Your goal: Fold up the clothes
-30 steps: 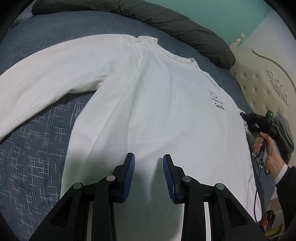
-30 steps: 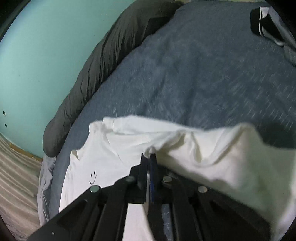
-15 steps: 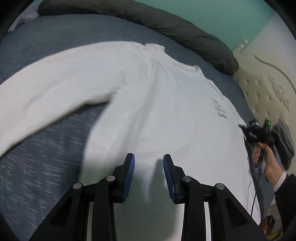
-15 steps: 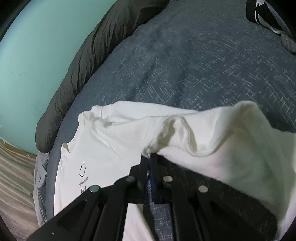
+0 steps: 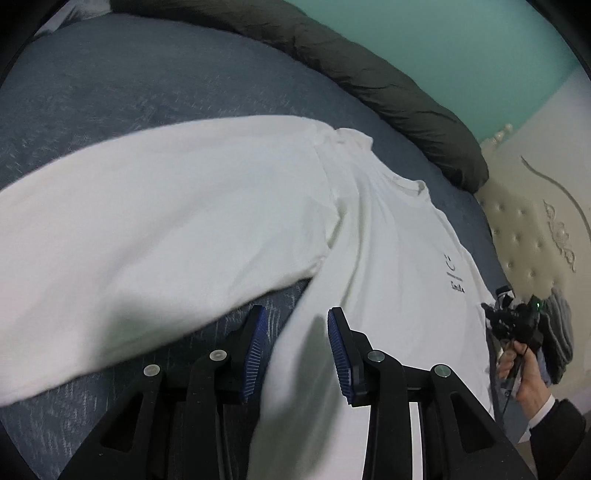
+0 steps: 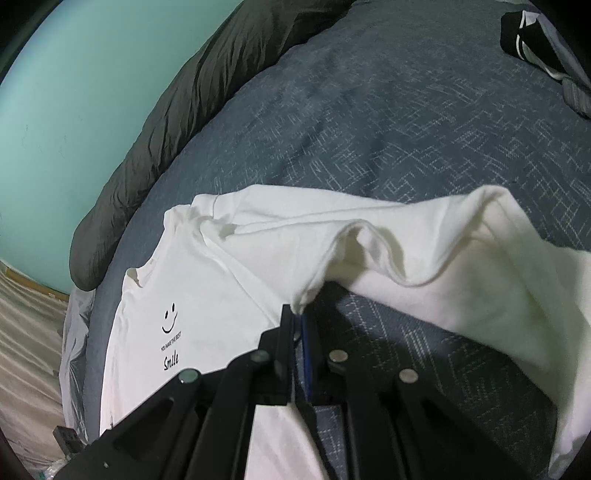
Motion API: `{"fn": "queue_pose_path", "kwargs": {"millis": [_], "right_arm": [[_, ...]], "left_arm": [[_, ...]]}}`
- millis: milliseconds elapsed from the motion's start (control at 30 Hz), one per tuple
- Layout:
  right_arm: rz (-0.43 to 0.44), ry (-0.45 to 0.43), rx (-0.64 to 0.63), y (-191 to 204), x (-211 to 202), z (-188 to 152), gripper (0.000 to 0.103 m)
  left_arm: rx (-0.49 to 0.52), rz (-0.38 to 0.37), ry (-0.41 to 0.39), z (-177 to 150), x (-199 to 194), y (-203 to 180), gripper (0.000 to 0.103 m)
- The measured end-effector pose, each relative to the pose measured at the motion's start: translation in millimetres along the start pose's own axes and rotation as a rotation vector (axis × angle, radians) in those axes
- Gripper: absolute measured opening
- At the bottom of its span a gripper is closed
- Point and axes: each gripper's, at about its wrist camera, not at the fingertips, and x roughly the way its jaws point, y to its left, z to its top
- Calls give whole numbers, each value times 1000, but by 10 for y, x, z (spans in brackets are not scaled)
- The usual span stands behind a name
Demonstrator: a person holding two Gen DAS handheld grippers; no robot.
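A white long-sleeved shirt (image 5: 388, 258) with a small smile print lies face up on the blue-grey bedcover (image 5: 110, 92). Its left sleeve (image 5: 147, 240) stretches out to the left. My left gripper (image 5: 295, 314) hovers over the shirt's side edge below that sleeve. Its jaws are opening, and the fabric edge lies under the gap, with neither pad pressing on it. In the right wrist view my right gripper (image 6: 298, 314) is shut on a pinch of the shirt (image 6: 207, 280) where the other sleeve (image 6: 461, 258) joins the body, and it holds that fabric raised. A hand holds this gripper (image 5: 513, 325) at the shirt's right edge.
A dark grey rolled duvet (image 5: 369, 74) runs along the far side of the bed below a teal wall. A cream tufted headboard (image 5: 535, 240) stands at the right, with folded grey clothes (image 5: 557, 332) beside it. A black and white garment (image 6: 524, 33) lies at the bed's far corner.
My left gripper has slid left from over the shirt's body to its side edge near the sleeve. The right gripper has stayed shut on the fabric and hardly moved.
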Motion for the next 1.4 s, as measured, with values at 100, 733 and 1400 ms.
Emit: {"fn": "queue_pose_path", "kwargs": {"millis": [100, 733, 1400], "right_arm": [[-4, -2, -1, -2, 7, 1, 5], [-3, 1, -8, -17, 32, 37, 5], [37, 31, 41, -90, 69, 29, 9]], "left_arm": [[-84, -67, -16, 50, 43, 107, 38], [-158, 24, -146, 603, -125, 371, 2], [-110, -21, -64, 650, 32, 312, 42]]}}
